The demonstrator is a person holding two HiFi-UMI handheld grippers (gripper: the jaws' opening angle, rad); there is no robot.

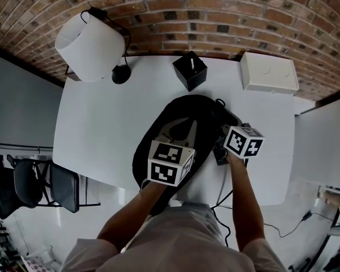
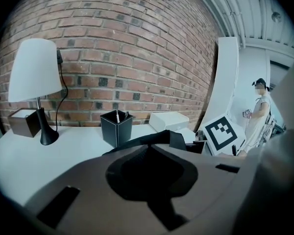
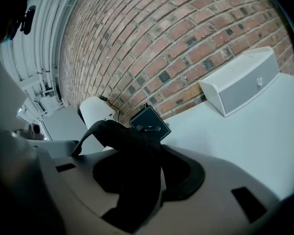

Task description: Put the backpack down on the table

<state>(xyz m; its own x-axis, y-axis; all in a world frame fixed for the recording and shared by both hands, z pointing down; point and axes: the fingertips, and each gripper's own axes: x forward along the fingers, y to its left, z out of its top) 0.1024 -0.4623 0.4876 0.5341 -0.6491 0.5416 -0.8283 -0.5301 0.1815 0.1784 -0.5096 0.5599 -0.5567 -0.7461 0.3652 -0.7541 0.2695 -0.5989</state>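
Note:
The black backpack (image 1: 184, 109) lies on the white table (image 1: 96, 135), near its front edge. My left gripper (image 1: 180, 128) reaches over the pack's near half, and dark pack fabric (image 2: 152, 173) fills the narrow gap between its jaws, which grip it. A black strap loop (image 2: 154, 140) arches just ahead of them. My right gripper (image 1: 222, 141) is at the pack's right side. In the right gripper view a broad black strap (image 3: 115, 136) runs through that gripper (image 3: 137, 180). The jaws stand apart and do not pinch it.
At the back of the table are a white lamp (image 1: 90, 44), a black pen holder (image 1: 190, 71) and a white box (image 1: 268, 72). A black chair (image 1: 22, 186) stands at the left, and a cable (image 1: 283, 228) lies on the floor. A person (image 2: 257, 112) stands far off.

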